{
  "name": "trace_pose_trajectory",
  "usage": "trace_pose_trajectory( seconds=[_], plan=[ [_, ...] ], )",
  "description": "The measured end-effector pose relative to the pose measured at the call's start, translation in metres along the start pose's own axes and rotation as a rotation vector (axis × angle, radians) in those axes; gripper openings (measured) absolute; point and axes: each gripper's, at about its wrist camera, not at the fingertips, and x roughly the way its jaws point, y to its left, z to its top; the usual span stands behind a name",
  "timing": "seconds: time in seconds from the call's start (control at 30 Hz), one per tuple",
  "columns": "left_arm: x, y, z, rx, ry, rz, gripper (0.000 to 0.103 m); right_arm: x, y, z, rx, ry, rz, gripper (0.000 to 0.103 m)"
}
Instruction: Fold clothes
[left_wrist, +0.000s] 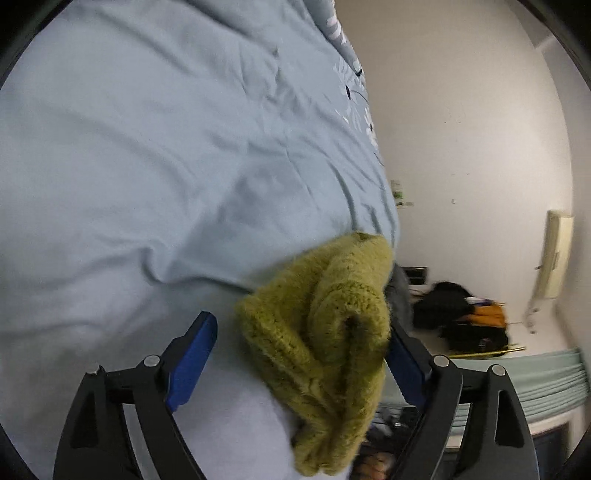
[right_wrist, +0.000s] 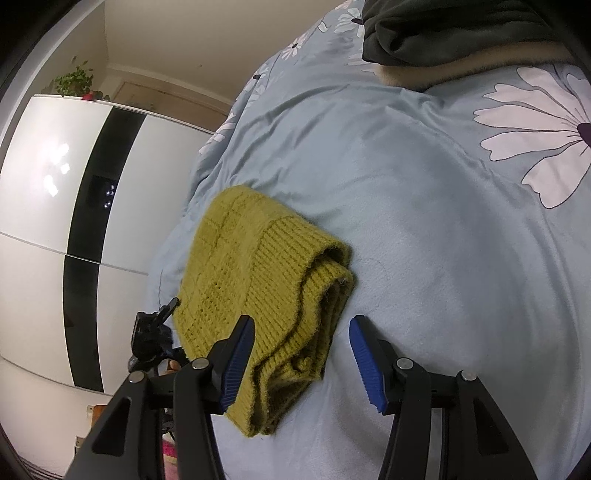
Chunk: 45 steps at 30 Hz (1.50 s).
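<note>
A folded olive-green knitted sweater (right_wrist: 251, 258) lies near the edge of a bed with a pale blue duvet (right_wrist: 424, 221). In the right wrist view my right gripper (right_wrist: 302, 321) stands open. Its left finger lies over the sweater's near layers and its right pad (right_wrist: 365, 362) is clear of the knit, above the duvet. In the left wrist view the sweater (left_wrist: 332, 314) bunches up between the fingers of my left gripper (left_wrist: 301, 325), which is wide open. The knit sits against the right finger, and the left pad (left_wrist: 192, 362) stands well apart from it on the duvet (left_wrist: 147, 166).
A dark garment (right_wrist: 443, 33) on a beige furry item (right_wrist: 406, 74) lies at the far end of the bed. A white wardrobe with a black stripe (right_wrist: 55, 221) stands beside the bed. Black and orange bags (left_wrist: 465, 321) lie on the floor by the wall.
</note>
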Motion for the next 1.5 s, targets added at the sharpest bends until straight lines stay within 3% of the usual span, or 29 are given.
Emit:
trace_pose_trajectory(
  seconds=[0.2,0.33,0.4,0.47,0.57,0.87,1.07,1.23,1.33,1.5],
  plan=[
    [0.012,-0.018,-0.001,0.059,-0.002,0.004,0.088,-0.003,-0.003,-0.004,0.015,-0.008,0.015,0.057],
    [0.019,-0.03,-0.002,0.086,-0.024,0.061,0.085,-0.004,-0.003,-0.007,0.017,-0.007,0.022,0.057],
    [0.018,-0.036,-0.005,0.108,-0.047,0.114,0.06,-0.006,-0.003,-0.01,0.015,-0.006,0.027,0.057],
    [0.015,-0.039,-0.006,0.108,-0.067,0.14,0.046,-0.008,-0.004,-0.012,0.014,-0.003,0.035,0.057],
    [0.007,-0.051,-0.01,0.122,-0.114,0.172,0.04,-0.011,-0.003,-0.017,0.011,0.003,0.046,0.058],
    [-0.049,-0.022,-0.026,0.015,-0.278,0.132,0.036,0.008,0.025,-0.036,-0.053,0.08,0.088,0.066],
    [-0.091,0.011,-0.036,-0.053,-0.395,0.137,0.037,0.044,0.053,-0.037,-0.1,0.15,0.059,0.076],
    [-0.089,0.037,-0.035,-0.132,-0.378,0.1,0.037,0.083,0.073,-0.037,-0.083,0.225,0.064,0.08],
    [-0.088,0.036,-0.033,-0.113,-0.374,0.099,0.037,0.104,0.076,-0.038,-0.049,0.274,0.052,0.081],
    [-0.085,0.03,-0.032,-0.069,-0.365,0.102,0.038,0.116,0.074,-0.036,-0.022,0.261,0.034,0.089]
  ],
)
